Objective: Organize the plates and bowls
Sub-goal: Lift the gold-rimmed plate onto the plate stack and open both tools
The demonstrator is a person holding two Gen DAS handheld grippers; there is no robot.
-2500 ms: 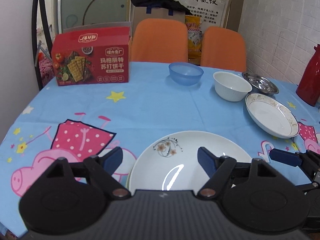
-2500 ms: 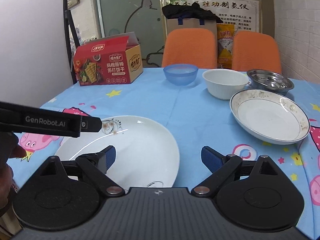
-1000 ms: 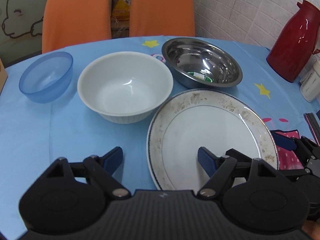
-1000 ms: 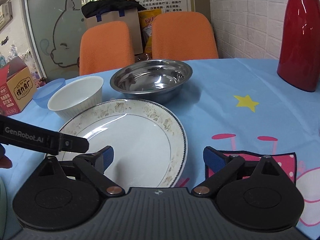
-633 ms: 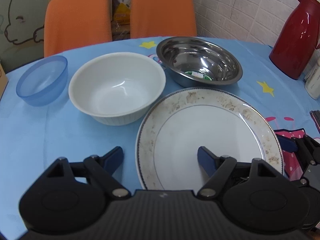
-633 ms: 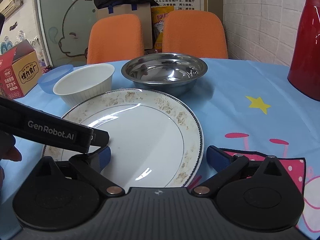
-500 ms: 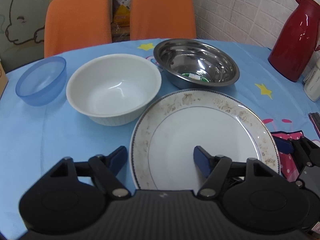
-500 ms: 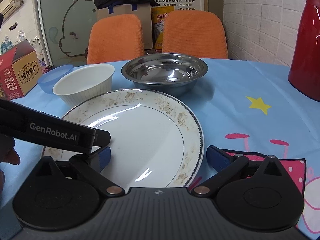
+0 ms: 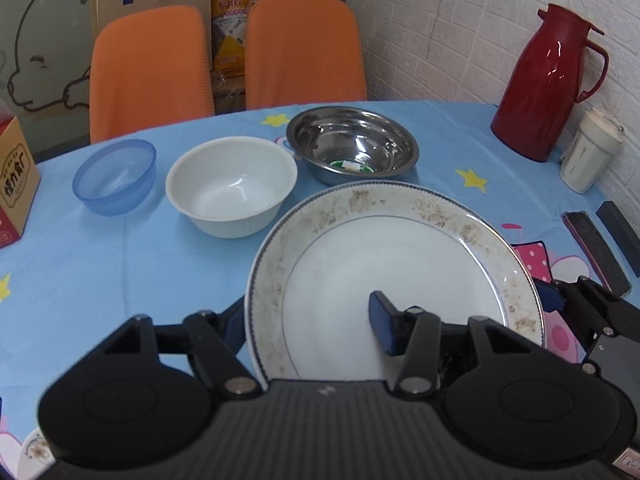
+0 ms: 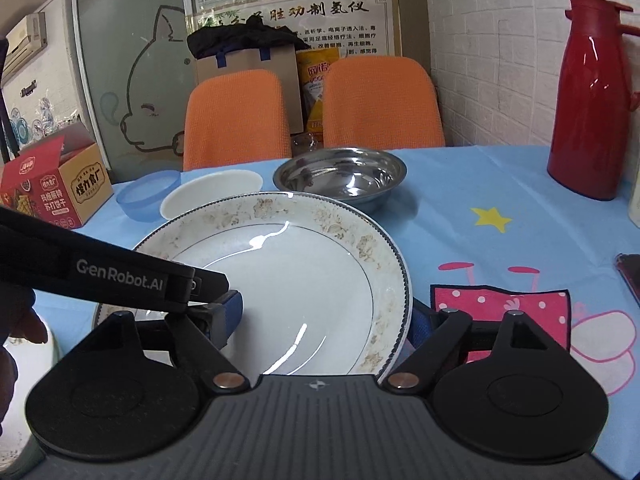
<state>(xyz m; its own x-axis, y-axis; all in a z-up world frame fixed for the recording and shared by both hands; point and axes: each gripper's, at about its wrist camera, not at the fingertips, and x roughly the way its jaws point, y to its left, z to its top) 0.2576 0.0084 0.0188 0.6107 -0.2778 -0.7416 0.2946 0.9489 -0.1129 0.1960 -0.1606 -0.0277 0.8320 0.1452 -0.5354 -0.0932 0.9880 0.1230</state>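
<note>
A white plate with a brown-stained rim (image 9: 392,248) hangs just above the blue tablecloth, tilted, between both grippers. My left gripper (image 9: 308,320) has its jaws closing on the plate's left rim, one blue pad on the plate's face and the other under the edge. My right gripper (image 10: 324,316) grips the right rim (image 10: 396,280) the same way, its right finger hidden below the plate. Behind stand a white bowl (image 9: 232,184), a blue plastic bowl (image 9: 116,176) and a steel bowl (image 9: 352,144).
A red thermos (image 9: 548,88) and a white cup (image 9: 588,156) stand at the far right by the brick wall. Dark flat items (image 9: 600,248) lie near the right table edge. A cracker box (image 10: 56,184) sits far left. Two orange chairs (image 9: 152,68) back the table.
Both grippers moved from the flowered plate to the stained one. The left jaws narrowed onto its rim, and the plate rose off the cloth and now hides part of the white bowl.
</note>
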